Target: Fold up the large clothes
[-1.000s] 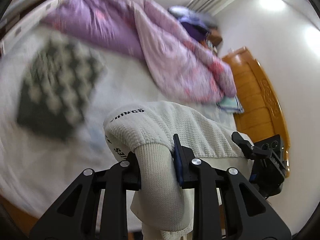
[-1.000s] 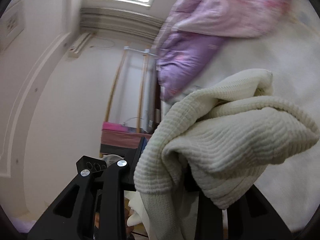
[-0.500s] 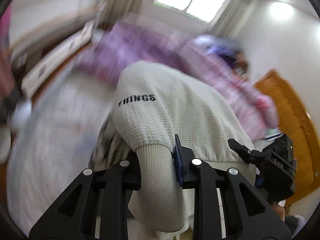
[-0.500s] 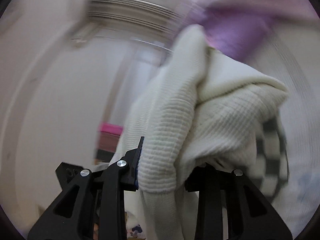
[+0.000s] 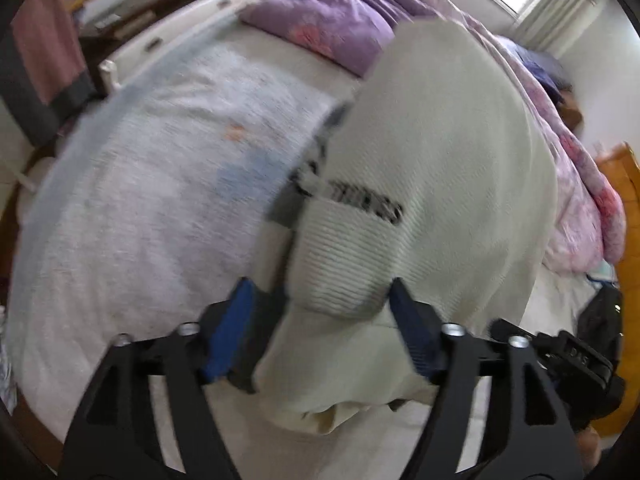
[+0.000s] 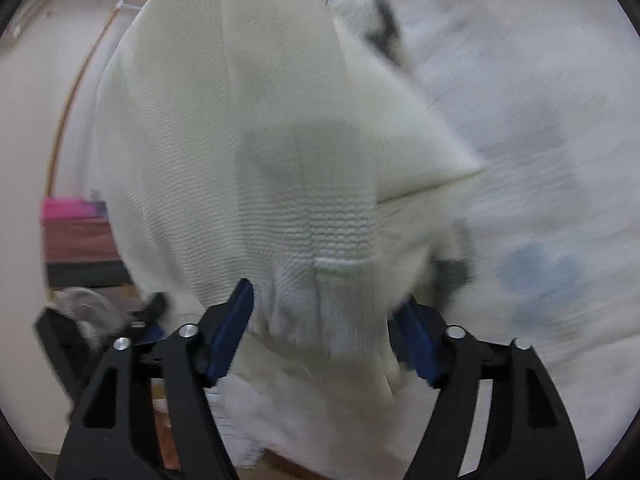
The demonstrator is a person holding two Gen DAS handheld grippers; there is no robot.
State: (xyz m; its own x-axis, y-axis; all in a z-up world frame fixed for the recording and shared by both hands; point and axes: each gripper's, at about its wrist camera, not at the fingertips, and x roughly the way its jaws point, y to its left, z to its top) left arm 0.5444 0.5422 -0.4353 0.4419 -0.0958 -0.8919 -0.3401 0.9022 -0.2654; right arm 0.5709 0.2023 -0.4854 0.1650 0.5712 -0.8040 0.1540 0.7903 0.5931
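On the bed point(image 5: 132, 208), spread with a pale bluish-white sheet, we find a cream knit sweater point(image 5: 432, 152) lying in a heap, blurred in both views. Black lettering runs across its ribbed part in the left wrist view; we cannot read it. A dark checked cloth point(image 5: 308, 168) shows just at the sweater's left edge, mostly hidden beneath it.

We note the left gripper point(image 5: 320, 320) with its jaws opening. The ribbed hem of the sweater sits between the blue pads point(image 5: 228, 336); the left pad stands clear of the knit, and the right pad is at the fabric's edge, so we see no pinch. At the lower right of this view we see the black body of the right gripper point(image 5: 576, 356).

We note the right gripper point(image 6: 324, 324) likewise with jaws opening. A ribbed band of the sweater point(image 6: 280, 140) lies between its pads point(image 6: 230, 332), which are spread and do not squeeze it. The sweater fills most of this view and drapes down below the fingers.

Beyond the sweater, a purple floral quilt point(image 5: 340, 24) is bunched along the far side of the bed. A wooden headboard point(image 5: 624, 184) stands at the right edge of the left wrist view.
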